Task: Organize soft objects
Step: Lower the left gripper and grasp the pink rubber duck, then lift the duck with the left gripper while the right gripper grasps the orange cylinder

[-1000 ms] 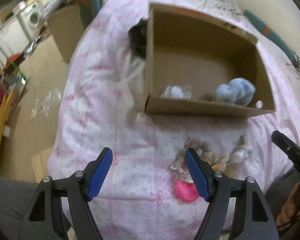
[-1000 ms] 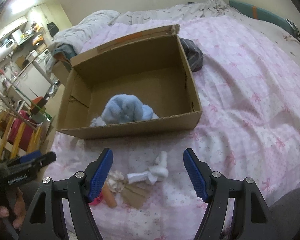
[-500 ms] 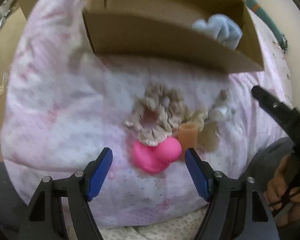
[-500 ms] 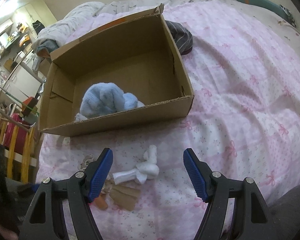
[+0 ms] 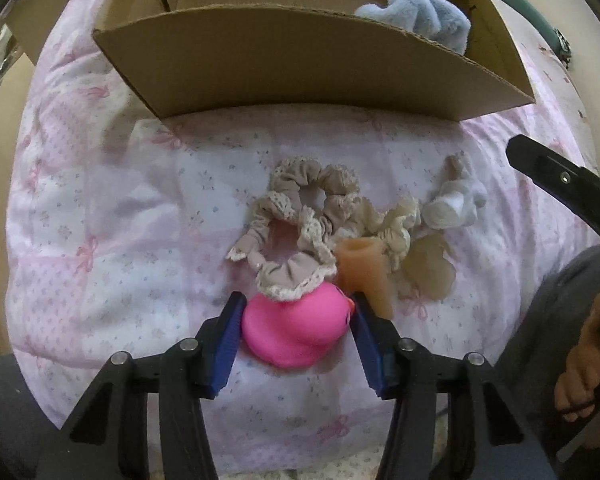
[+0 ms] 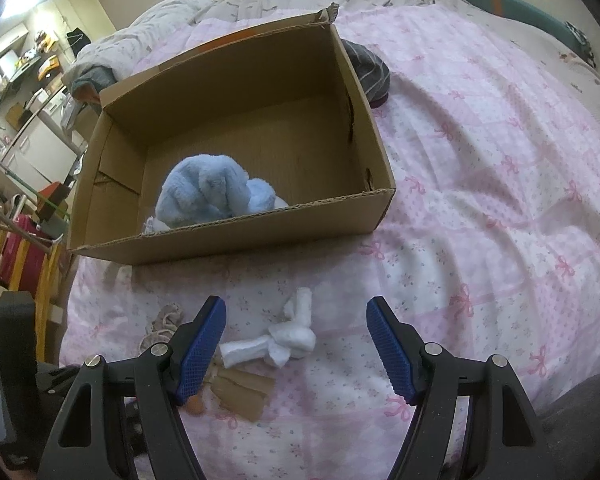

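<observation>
Left gripper [image 5: 296,322] clamped on pink toy [image 5: 294,330], frame bottom centre; right gripper [image 6: 296,344] spread wide, empty, over white cloth [image 6: 278,344].

One cardboard box [image 6: 228,240] stands on one pink bedspread [image 6: 500,208]. Inside it I count one blue plush towel [image 6: 212,192]. In front of the box lie one beige scrunchie [image 5: 296,220], one pink rubber duck [image 5: 296,328] at 6 o'clock from it, one orange tube [image 5: 364,272], one white knotted cloth [image 6: 280,340], and one translucent tan piece [image 5: 430,268]. Two grippers are in view.
</observation>
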`<action>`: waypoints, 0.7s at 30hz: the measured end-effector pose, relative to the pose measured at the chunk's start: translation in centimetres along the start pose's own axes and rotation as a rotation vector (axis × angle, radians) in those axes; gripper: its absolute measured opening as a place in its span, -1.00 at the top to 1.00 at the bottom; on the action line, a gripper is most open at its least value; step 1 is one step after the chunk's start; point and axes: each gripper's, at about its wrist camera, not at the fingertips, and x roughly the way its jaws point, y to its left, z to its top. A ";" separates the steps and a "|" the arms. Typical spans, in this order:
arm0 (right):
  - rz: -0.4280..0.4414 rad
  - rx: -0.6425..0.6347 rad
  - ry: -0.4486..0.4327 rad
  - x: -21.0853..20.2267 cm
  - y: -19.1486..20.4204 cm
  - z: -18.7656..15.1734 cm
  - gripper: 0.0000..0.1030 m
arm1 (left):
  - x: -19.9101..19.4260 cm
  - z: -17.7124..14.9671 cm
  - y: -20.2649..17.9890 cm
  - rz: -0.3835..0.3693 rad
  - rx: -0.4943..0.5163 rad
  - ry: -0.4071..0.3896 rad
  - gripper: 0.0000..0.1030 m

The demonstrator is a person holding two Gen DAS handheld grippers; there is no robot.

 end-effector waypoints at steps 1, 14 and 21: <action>0.000 0.001 -0.001 0.0 0.0 0.0 -0.49 | -0.5 -0.2 0.0 -0.001 0.005 0.002 0.05; 0.158 0.102 0.121 -0.1 -1.0 -1.2 -0.49 | -8.9 -1.0 2.4 0.086 -0.032 -0.230 0.06; 0.134 0.009 0.277 2.3 1.2 -3.2 -0.49 | -8.6 -0.5 3.9 0.106 -0.072 -0.252 0.06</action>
